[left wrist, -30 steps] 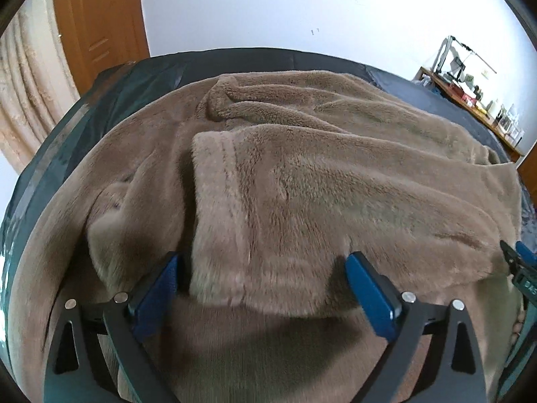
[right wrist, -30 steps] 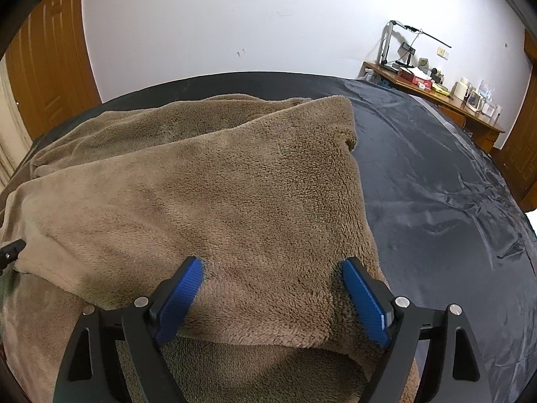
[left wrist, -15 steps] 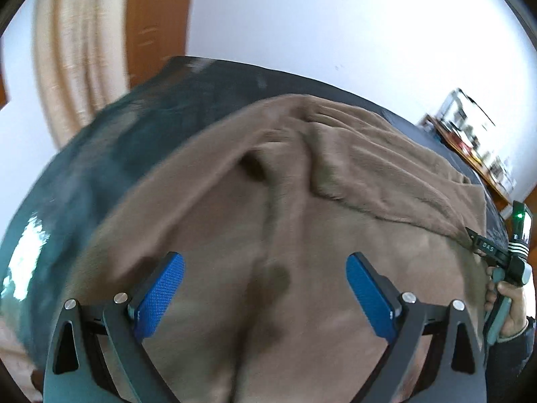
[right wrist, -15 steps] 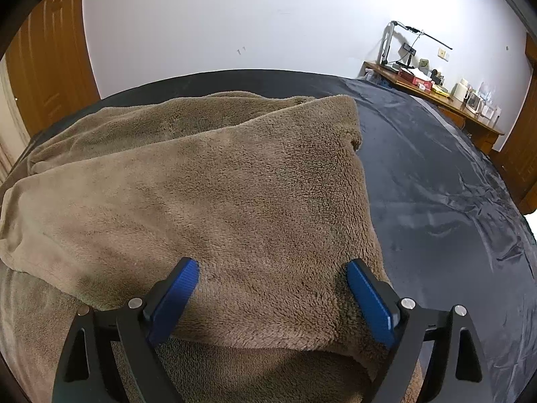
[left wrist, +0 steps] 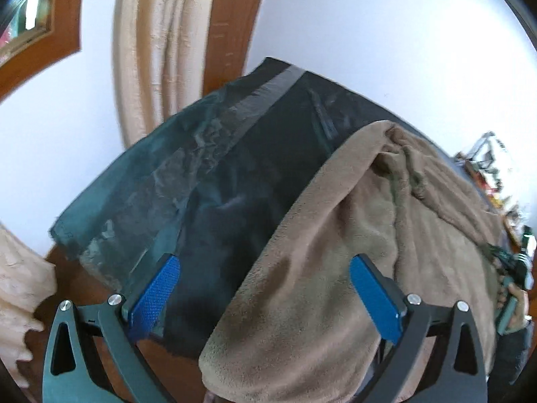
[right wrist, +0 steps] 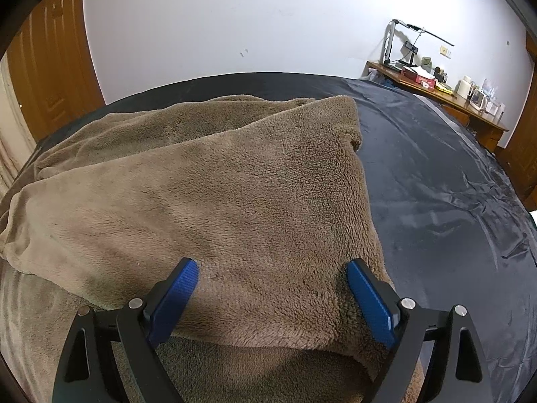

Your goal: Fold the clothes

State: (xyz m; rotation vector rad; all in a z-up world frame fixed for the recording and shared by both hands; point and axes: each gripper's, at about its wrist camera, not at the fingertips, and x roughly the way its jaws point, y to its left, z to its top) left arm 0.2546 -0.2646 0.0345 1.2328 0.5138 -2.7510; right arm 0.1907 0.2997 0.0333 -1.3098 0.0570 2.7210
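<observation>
A brown fleece garment [right wrist: 235, 201] lies on a black sheet [right wrist: 453, 184], with one layer folded over another. My right gripper [right wrist: 272, 299] is open and empty, low over the near edge of the folded layer, which lies between its blue pads [right wrist: 369, 302]. In the left wrist view the garment [left wrist: 352, 268] fills the right half, hanging over the near edge. My left gripper [left wrist: 265, 295] is open and empty, above the garment's left border and the black sheet [left wrist: 218, 174]. The right gripper and the hand holding it show at the far right of the left wrist view [left wrist: 513, 278].
A wooden desk [right wrist: 436, 84] with a lamp, boxes and cups stands at the back right by the white wall. A wooden door [right wrist: 50, 67] is at the left. Beige curtains [left wrist: 157, 40] hang beyond the left corner of the sheet, over a brown floor [left wrist: 100, 288].
My left gripper has swung left and away from the folded layer, now facing the left corner of the sheet and the curtains. My right gripper has barely moved.
</observation>
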